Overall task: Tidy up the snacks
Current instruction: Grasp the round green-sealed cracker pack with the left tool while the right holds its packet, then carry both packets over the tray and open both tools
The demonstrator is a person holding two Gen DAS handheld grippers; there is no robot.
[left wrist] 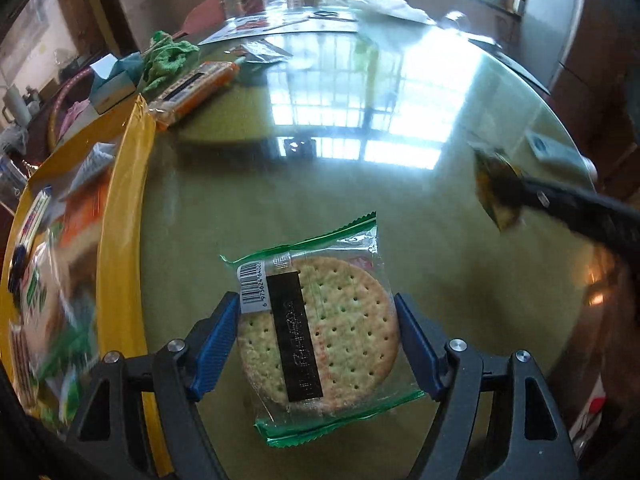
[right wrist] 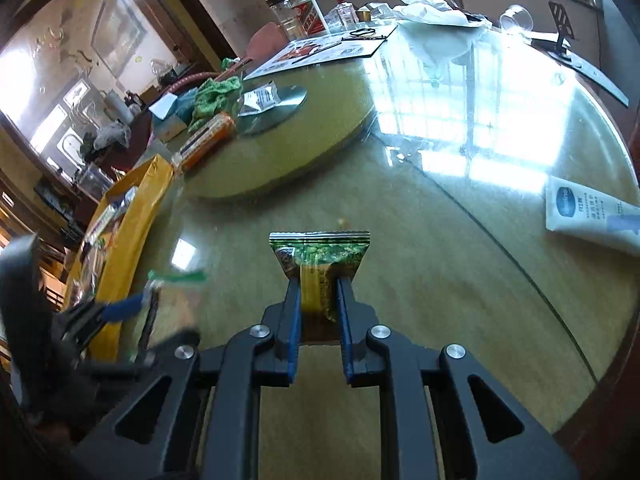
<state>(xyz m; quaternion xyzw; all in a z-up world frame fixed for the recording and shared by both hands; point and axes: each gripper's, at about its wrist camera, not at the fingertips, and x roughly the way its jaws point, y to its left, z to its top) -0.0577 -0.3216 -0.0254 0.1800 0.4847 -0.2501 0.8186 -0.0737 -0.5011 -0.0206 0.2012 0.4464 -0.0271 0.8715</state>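
Note:
My left gripper is shut on a clear, green-edged packet with a round cracker in it; the blue pads press on its two sides above the glass tabletop. Just to its left stands a yellow box with several snack packets inside. In the right wrist view my right gripper is shut on a small green and yellow snack packet, held upright over the table. The left gripper shows there blurred at the left, next to the yellow box.
An orange wrapped pack, a green cloth and a tissue box lie beyond the yellow box. A white tube rests at the table's right edge. A round turntable fills the middle, with bottles and papers behind.

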